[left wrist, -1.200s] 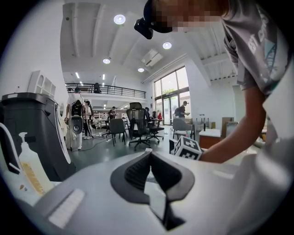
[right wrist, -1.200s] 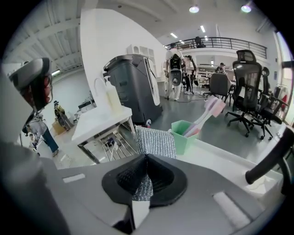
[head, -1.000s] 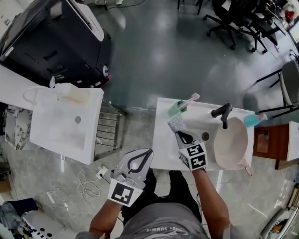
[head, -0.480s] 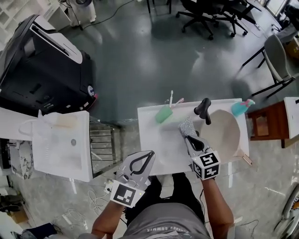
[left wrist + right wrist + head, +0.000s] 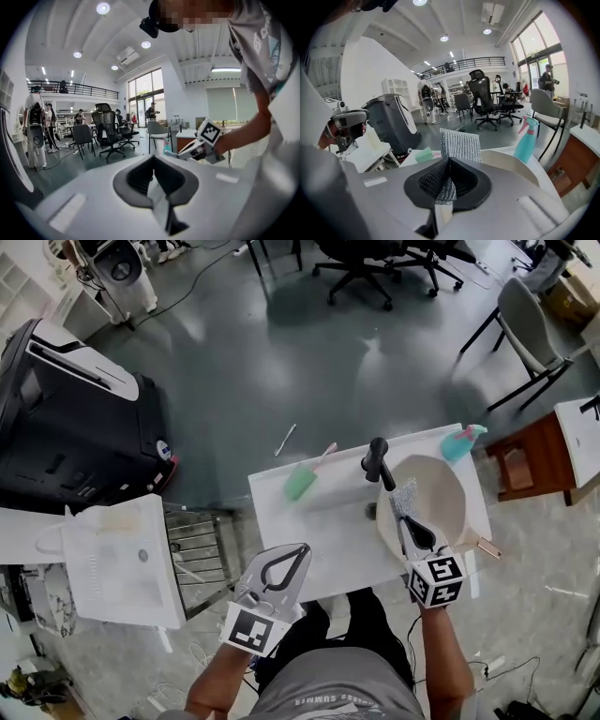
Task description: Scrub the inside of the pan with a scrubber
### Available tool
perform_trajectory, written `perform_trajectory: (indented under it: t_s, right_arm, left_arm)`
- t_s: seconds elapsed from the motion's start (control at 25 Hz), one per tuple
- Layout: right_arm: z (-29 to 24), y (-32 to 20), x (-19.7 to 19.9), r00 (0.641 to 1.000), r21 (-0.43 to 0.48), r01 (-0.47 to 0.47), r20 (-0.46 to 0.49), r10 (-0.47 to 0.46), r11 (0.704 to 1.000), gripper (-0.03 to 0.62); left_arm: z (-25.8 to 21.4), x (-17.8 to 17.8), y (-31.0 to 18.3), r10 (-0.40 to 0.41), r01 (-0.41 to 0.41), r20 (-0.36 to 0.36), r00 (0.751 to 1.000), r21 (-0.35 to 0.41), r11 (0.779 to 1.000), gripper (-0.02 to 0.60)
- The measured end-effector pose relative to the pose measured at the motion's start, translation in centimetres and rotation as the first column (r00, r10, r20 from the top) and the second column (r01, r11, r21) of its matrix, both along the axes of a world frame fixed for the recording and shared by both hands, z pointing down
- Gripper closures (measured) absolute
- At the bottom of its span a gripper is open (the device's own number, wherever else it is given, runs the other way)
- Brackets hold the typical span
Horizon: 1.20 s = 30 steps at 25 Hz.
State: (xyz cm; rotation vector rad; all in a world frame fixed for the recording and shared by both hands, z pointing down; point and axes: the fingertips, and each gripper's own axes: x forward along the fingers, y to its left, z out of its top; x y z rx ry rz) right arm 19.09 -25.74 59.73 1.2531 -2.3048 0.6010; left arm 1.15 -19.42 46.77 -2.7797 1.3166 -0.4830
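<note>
A cream pan [image 5: 448,486] lies tilted in the right part of the white sink [image 5: 281,521], with its handle [image 5: 487,547] toward me. My right gripper [image 5: 405,515] is shut on a silver mesh scrubber [image 5: 404,495] and holds it over the pan's left inside, just right of the black faucet [image 5: 378,461]. In the right gripper view the scrubber [image 5: 461,144] sticks up from the closed jaws, with the pan rim [image 5: 513,164] behind it. My left gripper [image 5: 300,547] hangs in front of the sink's left corner, shut and holding nothing [image 5: 152,159].
A green brush [image 5: 302,482] lies on the sink's left ledge and a teal spray bottle [image 5: 459,442] stands at its back right corner. A second white sink [image 5: 112,559], a black machine [image 5: 66,418], a wooden stool [image 5: 520,465] and office chairs [image 5: 375,263] stand around.
My right gripper has carried the scrubber rightward from the sink's middle, past the faucet, to over the pan. The left gripper stays shut in front of the sink.
</note>
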Motion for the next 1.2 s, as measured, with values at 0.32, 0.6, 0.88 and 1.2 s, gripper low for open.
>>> perform_trajectory:
  t_s: [0.32, 0.6, 0.88, 1.2]
  right_arm:
    - [6.6, -3.4, 8.1, 0.985, -0.135, -0.174, -0.024, 0.172, 0.976, 0.579]
    - [14.6, -6.5, 11.5, 0.97, -0.276, -0.243, -0.069, 0.233, 0.93, 0.579]
    - [17.7, -7.7, 7.3, 0.992, -0.343, -0.125, -0.049, 0.115, 0.931, 0.579]
    - [18.2, -3.0, 2.5, 0.988, -0.433, 0.083, -0.082, -0.131, 0.898, 0.577]
  left_arm:
    - [0.8, 3.2, -2.0, 0.028, -0.028, 0.003, 1.0, -0.02, 0.999, 0.578]
    - [1.6, 5.3, -3.3, 0.044, -0.043, 0.01, 0.999, -0.039, 0.998, 0.578]
    - [2.5, 5.9, -3.7, 0.043, -0.042, 0.028, 0.999, -0.046, 0.998, 0.578]
    - [2.6, 4.6, -3.5, 0.019, -0.018, 0.022, 1.0, -0.048, 0.999, 0.578]
